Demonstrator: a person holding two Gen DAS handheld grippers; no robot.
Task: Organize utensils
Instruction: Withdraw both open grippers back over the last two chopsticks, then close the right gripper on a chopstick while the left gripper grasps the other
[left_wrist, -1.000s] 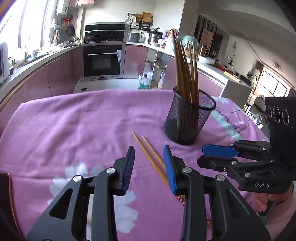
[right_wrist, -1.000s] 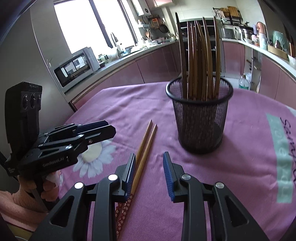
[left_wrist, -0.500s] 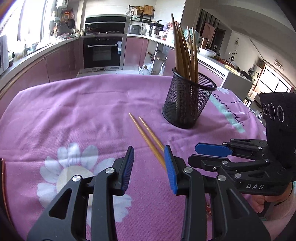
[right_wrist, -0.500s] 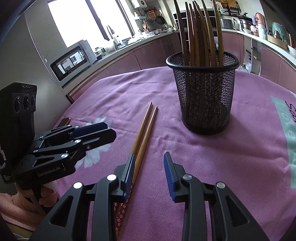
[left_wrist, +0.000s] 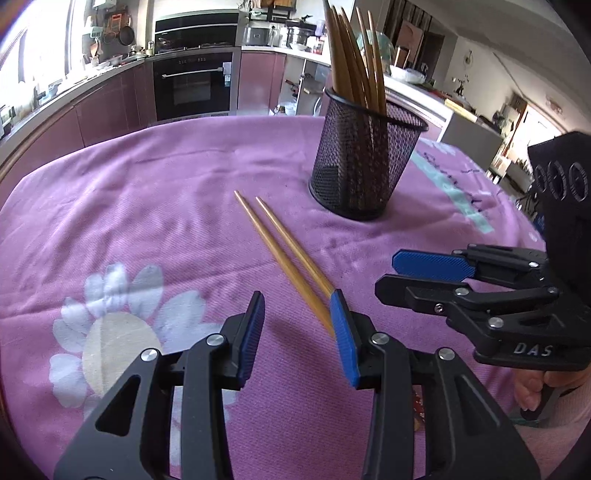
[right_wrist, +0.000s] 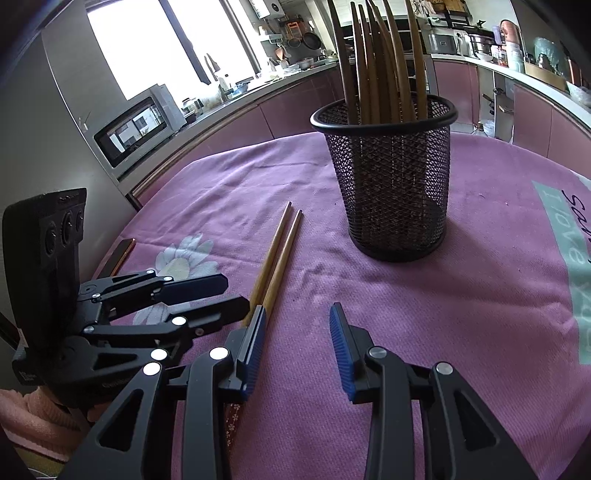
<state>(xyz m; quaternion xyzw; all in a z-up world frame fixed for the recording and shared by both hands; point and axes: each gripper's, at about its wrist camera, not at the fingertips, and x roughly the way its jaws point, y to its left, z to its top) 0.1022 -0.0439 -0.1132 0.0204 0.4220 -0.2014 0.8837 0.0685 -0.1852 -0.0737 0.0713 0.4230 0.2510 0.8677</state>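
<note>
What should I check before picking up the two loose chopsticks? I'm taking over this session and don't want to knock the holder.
1. Left gripper open: ok, blue pads apart, nothing between them.
2. Right gripper open: ok, also empty.
3. Loose chopsticks reachable: ok, they lie side by side on the purple tablecloth, with the decorated ends under the grippers.
4. Chopsticks centred between the jaws: not ok, in both views they run beside one finger rather than in the gap.
5. Mesh holder upright: ok, standing apart from the loose pair.
6. Room in the holder: cannot tell, several chopsticks already stand inside.
</note>
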